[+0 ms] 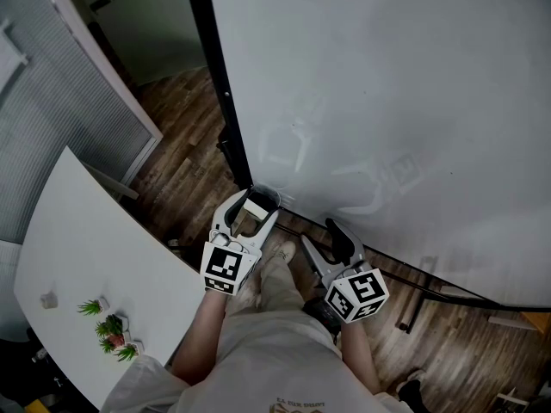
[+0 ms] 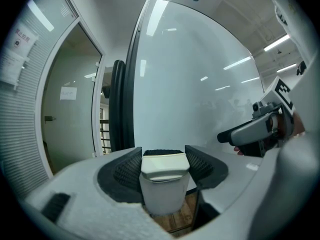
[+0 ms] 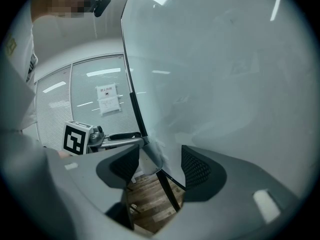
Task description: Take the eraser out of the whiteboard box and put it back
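The cream eraser point(image 2: 165, 165), black felt at its back, sits on top of the white whiteboard box point(image 2: 161, 198). My left gripper point(image 2: 164, 170) is shut on the eraser, a ribbed pad against each side. In the head view this gripper point(image 1: 260, 201) holds the eraser point(image 1: 255, 207) at the lower left corner of the whiteboard point(image 1: 387, 101). My right gripper point(image 1: 320, 237) hovers to the right of it, close to the board's bottom edge. It is open, and only floor and the board's frame show between its jaws point(image 3: 160, 164). The left gripper's marker cube point(image 3: 77, 138) shows in the right gripper view.
A black frame post point(image 1: 217, 84) runs down the whiteboard's left edge to the wooden floor point(image 1: 185, 162). A white table point(image 1: 95, 248) with small potted plants point(image 1: 110, 327) stands at the left. The person's legs are below the grippers. A glass partition with blinds point(image 1: 60, 84) is at far left.
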`<state>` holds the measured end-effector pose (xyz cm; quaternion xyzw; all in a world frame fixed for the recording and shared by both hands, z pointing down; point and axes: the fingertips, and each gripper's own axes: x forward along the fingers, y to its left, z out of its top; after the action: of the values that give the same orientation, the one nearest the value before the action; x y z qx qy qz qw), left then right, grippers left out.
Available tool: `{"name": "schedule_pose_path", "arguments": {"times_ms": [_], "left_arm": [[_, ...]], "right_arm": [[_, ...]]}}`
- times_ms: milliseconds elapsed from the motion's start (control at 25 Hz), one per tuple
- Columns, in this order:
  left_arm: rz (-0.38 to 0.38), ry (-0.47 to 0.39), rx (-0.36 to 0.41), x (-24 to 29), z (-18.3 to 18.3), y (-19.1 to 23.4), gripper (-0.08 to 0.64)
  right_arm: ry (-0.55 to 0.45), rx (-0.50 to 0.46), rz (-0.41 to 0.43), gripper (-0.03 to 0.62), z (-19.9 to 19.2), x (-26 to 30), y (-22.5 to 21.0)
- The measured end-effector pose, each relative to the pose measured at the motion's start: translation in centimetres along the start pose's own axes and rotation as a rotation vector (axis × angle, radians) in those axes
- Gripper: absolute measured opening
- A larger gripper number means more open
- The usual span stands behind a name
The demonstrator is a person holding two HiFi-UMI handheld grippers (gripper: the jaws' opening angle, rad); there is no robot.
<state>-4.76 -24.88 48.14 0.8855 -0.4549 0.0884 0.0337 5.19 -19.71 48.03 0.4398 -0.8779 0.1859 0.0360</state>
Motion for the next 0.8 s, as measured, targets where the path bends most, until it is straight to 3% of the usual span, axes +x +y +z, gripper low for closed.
{"name": "schedule_pose_path", "arguments": {"times_ms": [800], "left_arm": [[0.010,-0.027,-0.017,-0.88,0.73,0.04,0.265]], "right_arm": [[-0.021,-0.006,-0.002,0.265,0.01,-0.67,0.40]]}}
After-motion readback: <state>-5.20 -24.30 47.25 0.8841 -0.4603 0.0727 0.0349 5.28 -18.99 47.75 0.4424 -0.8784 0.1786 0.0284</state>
